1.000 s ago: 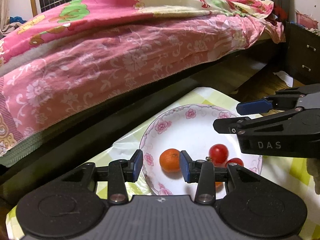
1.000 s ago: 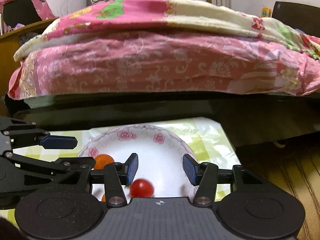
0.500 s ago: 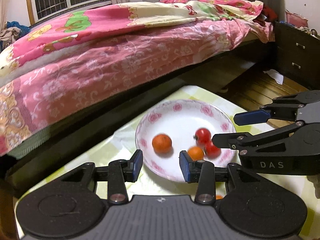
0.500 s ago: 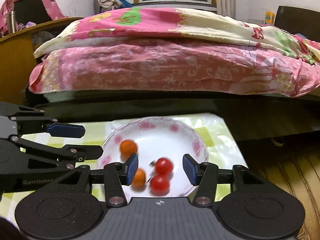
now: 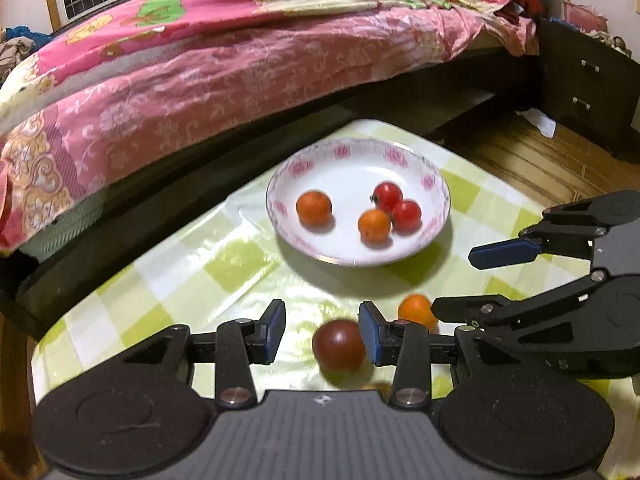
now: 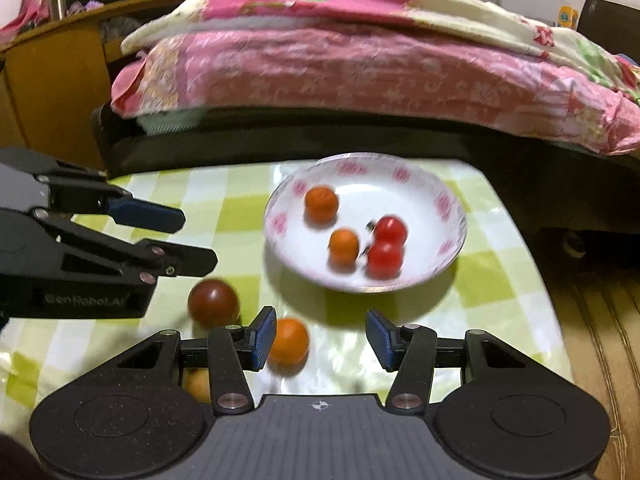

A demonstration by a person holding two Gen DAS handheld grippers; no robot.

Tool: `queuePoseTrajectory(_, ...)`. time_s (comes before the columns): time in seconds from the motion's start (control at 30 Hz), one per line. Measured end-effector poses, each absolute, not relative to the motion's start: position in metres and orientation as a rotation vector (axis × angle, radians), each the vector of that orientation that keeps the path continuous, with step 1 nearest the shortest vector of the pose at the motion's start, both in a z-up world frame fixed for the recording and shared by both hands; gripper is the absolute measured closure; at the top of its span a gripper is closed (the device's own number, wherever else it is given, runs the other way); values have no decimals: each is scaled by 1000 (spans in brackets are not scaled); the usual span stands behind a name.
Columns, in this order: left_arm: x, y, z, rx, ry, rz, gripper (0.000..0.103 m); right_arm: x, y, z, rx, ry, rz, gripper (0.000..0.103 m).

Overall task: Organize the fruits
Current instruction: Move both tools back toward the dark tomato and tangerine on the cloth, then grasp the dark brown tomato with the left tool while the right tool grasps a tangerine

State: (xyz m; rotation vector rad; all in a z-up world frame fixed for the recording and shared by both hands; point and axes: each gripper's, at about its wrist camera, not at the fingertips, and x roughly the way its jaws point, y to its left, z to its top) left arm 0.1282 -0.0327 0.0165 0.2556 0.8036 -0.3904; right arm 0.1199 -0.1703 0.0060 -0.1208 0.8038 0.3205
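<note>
left gripper (image 5: 322,338) hovering, jaws apart, gripping nothing | right gripper (image 6: 320,338) likewise | dark red fruit (image 5: 339,345) and loose orange fruit (image 5: 416,309) lying on checked cloth (image 5: 208,264), nearer than plate (image 5: 438,190) | plate holding two orange and two red fruits | bed (image 5: 224,64) standing beyond plate

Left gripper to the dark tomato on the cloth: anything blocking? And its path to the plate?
Nothing visible blocks it. The dark tomato lies between the open fingers of the left gripper, nearer the right finger. Only bare checked cloth lies between it and the plate. A loose orange sits off to the right, beside the right gripper.
</note>
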Motion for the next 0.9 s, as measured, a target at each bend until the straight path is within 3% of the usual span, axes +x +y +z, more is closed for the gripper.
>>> queuePoseTrajectory(0.47, 131, -35, -7, 257, 857, -429, 56, 129, -155, -21, -167, 861, 359, 56)
queuePoseTrajectory(0.6, 137, -39, -13, 256, 870, -446, 56, 135, -154, -29, -161, 887, 363, 71)
queuePoseTrajectory(0.9, 151, -42, -22, 234, 904, -475, 49, 137, -160, -27, -128, 913, 346, 77)
